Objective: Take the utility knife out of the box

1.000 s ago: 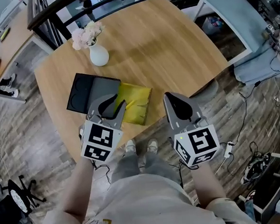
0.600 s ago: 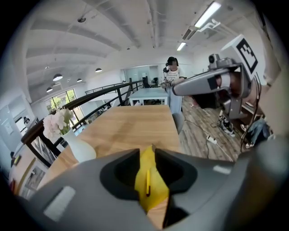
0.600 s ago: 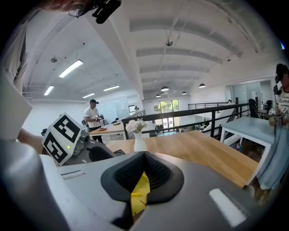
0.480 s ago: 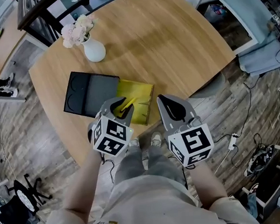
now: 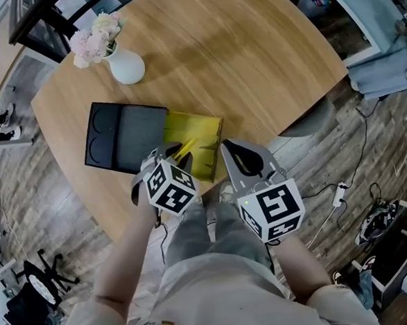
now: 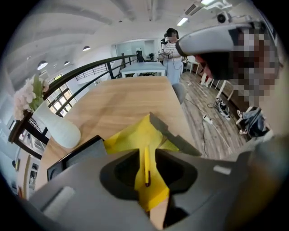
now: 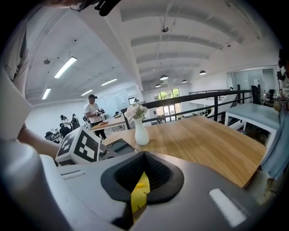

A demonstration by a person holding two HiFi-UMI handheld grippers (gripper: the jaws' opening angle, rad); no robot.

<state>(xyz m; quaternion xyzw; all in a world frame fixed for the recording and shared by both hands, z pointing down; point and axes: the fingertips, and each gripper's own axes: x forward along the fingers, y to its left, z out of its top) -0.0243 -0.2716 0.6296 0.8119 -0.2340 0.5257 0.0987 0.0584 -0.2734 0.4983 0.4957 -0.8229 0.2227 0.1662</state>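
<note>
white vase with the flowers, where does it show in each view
Head view: white vase upper left, on the wooden table beyond the black lid.
Left gripper view: white vase at the far left, left of the utility knife held between the jaws.
Right gripper view: white vase at centre, just above the jaws.
Shared landmark: the yellow-lined box, nearer the person than the vase in every view.

slim yellow utility knife (image 6: 145, 164): lower end hidden between left gripper (image 5: 175, 155) jaws | open yellow cardboard box (image 5: 201, 134): 7 o'clock corner covered by that gripper | flat black plastic tray (image 6: 76, 156): near part hidden behind gripper body
</note>
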